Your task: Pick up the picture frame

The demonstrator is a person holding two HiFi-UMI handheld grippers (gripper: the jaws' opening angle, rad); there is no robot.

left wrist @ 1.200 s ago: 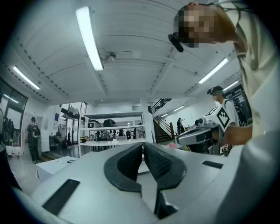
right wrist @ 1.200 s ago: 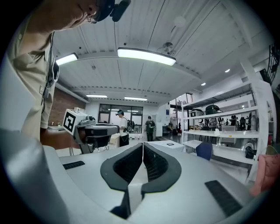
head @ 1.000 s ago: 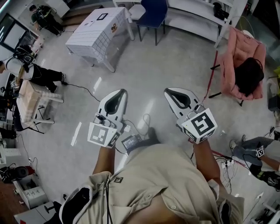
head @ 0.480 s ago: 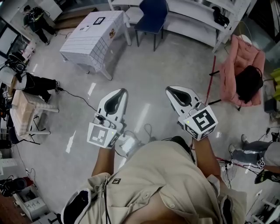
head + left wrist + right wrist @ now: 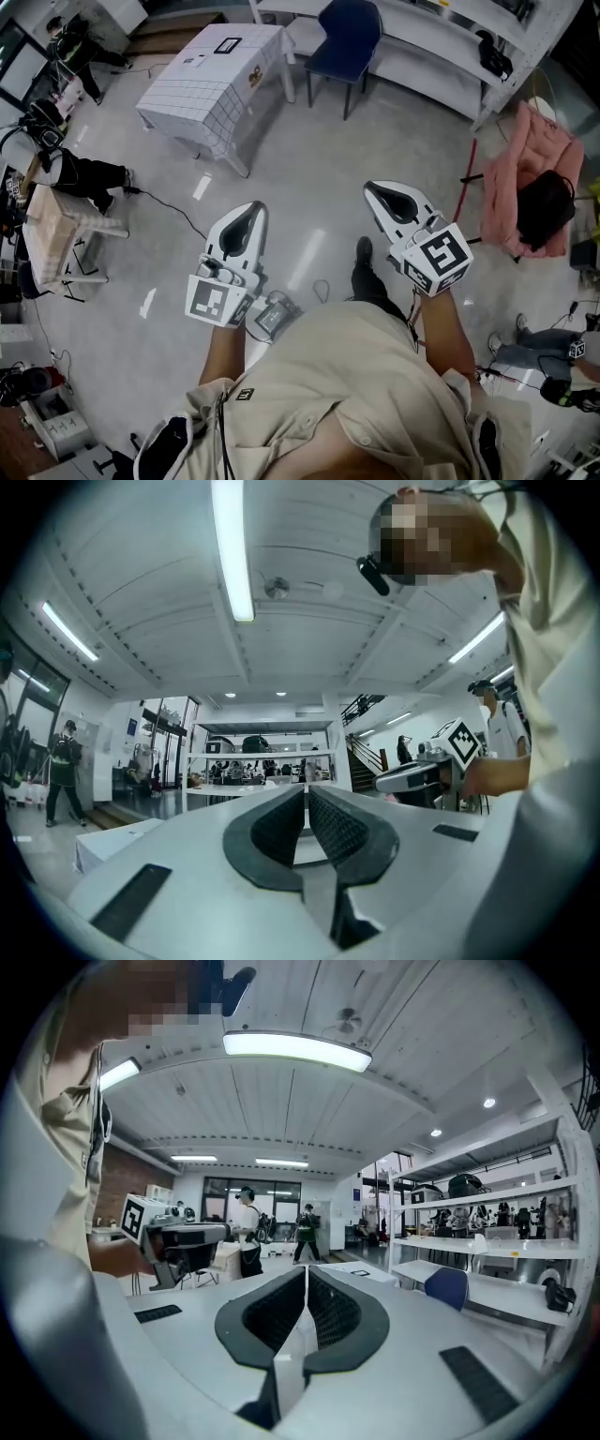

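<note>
**Picture frame** (image 5: 228, 44): a small, dark-edged rectangle on the far end of the counter (image 5: 192, 94), which wears a white cloth with a grid pattern. It is well apart from both tools and untouched. It is too small to tell what it shows, or whether it lies flat or is propped.

**Other things on the counter:** a pale slip near the frame and a brownish mark on the cloth's hanging side. Neither can be made out.

**Left tool** (image 5: 253, 207): jaws pressed together with nothing between the pads, held over bare floor. Its own view (image 5: 307, 799) shows the ribbed pads meeting.

**Right tool** (image 5: 374, 190): likewise closed and empty (image 5: 305, 1279), level with the left tool and well apart from it.

**Change since the earlier frames:**
- Both tools keep the same closed, side-by-side pose.
- The room has slid past them: the blue chair (image 5: 349, 28) sits farther right.
- The pink armchair (image 5: 525, 155) with the black bag (image 5: 544, 206) has dropped lower, toward the right edge.
- A dark shoe (image 5: 363, 251) shows farther forward between the tools.

**Hidden or cut off:**
- The wearer's beige shirt (image 5: 347, 394) covers the lower floor and both upper arms.
- In the right gripper view the counter is only a pale slab beyond the jaw tips, with a dark speck on it.
- In the left gripper view the frame cannot be found.
</note>
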